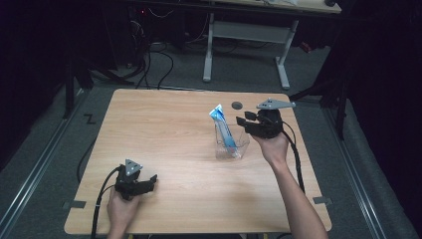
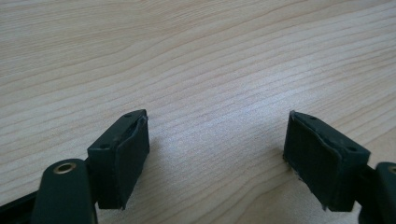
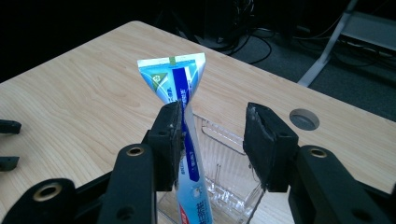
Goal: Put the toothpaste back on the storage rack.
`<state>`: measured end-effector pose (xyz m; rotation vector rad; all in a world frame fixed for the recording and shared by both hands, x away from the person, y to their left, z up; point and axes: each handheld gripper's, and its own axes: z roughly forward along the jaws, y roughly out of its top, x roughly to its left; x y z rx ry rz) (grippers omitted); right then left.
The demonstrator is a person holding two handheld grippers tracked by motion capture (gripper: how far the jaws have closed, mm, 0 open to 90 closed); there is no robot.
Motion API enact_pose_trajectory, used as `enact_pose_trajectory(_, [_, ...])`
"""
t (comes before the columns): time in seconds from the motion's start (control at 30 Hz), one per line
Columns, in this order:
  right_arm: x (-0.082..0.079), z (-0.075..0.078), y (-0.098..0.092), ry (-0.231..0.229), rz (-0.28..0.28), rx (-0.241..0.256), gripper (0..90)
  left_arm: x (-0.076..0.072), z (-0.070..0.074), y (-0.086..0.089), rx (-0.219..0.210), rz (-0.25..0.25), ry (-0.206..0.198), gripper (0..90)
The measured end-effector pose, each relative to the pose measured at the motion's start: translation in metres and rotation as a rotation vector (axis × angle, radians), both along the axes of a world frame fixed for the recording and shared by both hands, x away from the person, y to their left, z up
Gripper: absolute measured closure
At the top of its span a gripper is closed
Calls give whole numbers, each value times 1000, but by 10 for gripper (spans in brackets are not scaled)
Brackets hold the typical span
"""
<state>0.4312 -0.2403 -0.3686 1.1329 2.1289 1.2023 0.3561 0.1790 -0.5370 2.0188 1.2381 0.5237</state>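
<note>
A white and blue toothpaste tube [image 1: 222, 127] stands tilted in a clear plastic container [image 1: 232, 147] right of the table's middle. My right gripper [image 1: 245, 118] is just right of the tube's top, held in a hand. In the right gripper view it [image 3: 212, 140] is open; the tube [image 3: 175, 77] rises beside the left jaw's pad, with a wide gap to the other jaw, and the container [image 3: 229, 163] lies below. My left gripper [image 1: 152, 181] rests near the table's front left, open over bare wood [image 2: 217, 154].
A round grommet hole [image 1: 237, 105] sits in the wooden table [image 1: 164, 129] just behind the container. Beyond the far edge are a white desk frame [image 1: 249, 35] and cables on the grey floor. The left gripper's fingertips [image 3: 7, 126] show at the right gripper view's left edge.
</note>
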Motion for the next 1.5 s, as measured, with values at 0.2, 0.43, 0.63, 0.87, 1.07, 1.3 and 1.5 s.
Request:
enact_pose_trajectory(0.2, [-7, 1, -8, -10, -12, -5, 570, 0, 0, 0, -4, 0, 1, 227])
enact_pose_trajectory(0.43, [-15, 0, -23, -2, -34, 4, 565, 0, 0, 0, -1, -1, 1, 228])
enact_pose_trajectory(0.63, [-22, 3, -27, -19, -25, 13, 564, 0, 0, 0, 0, 0, 0, 228])
enact_pose_trajectory(0.87, [-26, 4, -27, -22, -22, 20, 564, 0, 0, 0, 0, 0, 0, 228])
enact_pose_trajectory(1.07, [-33, 3, -33, -33, -31, 17, 556, 0, 0, 0, 1, 0, 0, 228])
enact_pose_trajectory(1.3, [-40, -1, -42, -28, -47, 27, 550, 0, 0, 0, 1, 0, -1, 228])
enact_pose_trajectory(1.5, [-45, -4, -48, -31, -55, 41, 547, 0, 0, 0, 1, 1, -1, 228])
